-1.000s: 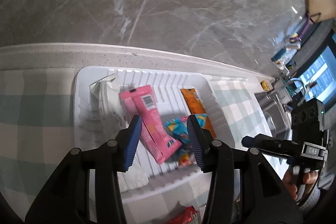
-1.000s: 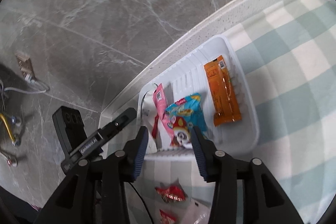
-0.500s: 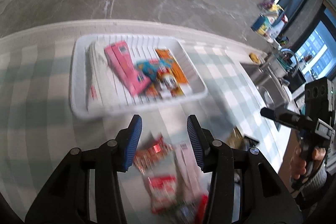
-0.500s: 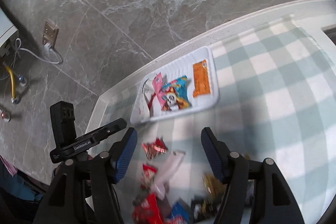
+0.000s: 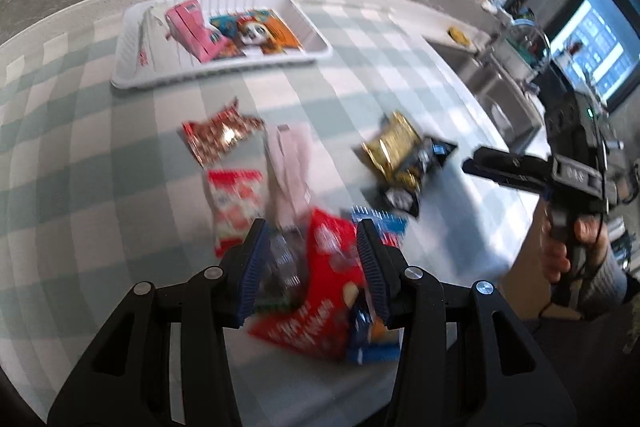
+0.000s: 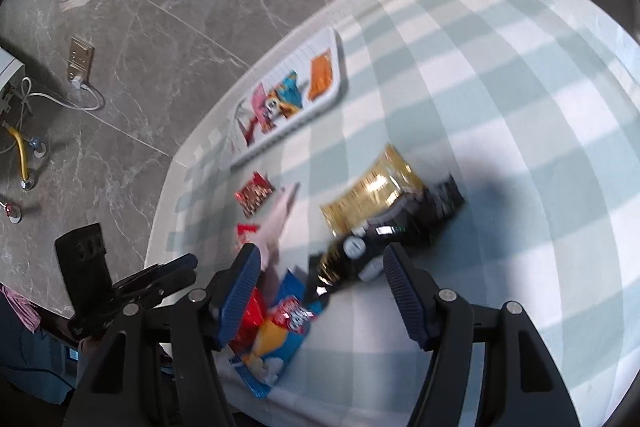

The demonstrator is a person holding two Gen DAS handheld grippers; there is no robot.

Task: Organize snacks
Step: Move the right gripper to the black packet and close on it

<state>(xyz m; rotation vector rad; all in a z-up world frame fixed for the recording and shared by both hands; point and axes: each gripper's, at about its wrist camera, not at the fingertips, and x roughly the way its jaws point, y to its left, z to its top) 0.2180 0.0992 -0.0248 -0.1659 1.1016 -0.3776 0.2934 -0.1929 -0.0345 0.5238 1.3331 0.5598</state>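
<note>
Pulled back from the tray (image 5: 120, 75), both grippers; tray now at 11 o'clock in the left view, four packets inside. Hovered over seven or so loose snacks (image 5: 308, 291) on the checked cloth (image 5: 80, 187). Left gripper (image 5: 312, 267) parted, empty. Right gripper (image 6: 320, 291) just opened wider, nothing clamped.

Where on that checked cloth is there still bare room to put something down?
Free: the checked cloth right of the white tray and beyond the gold packet; also left of the red packets. Crowded: the near edge, where wrappers pile up, and the tray itself.
</note>
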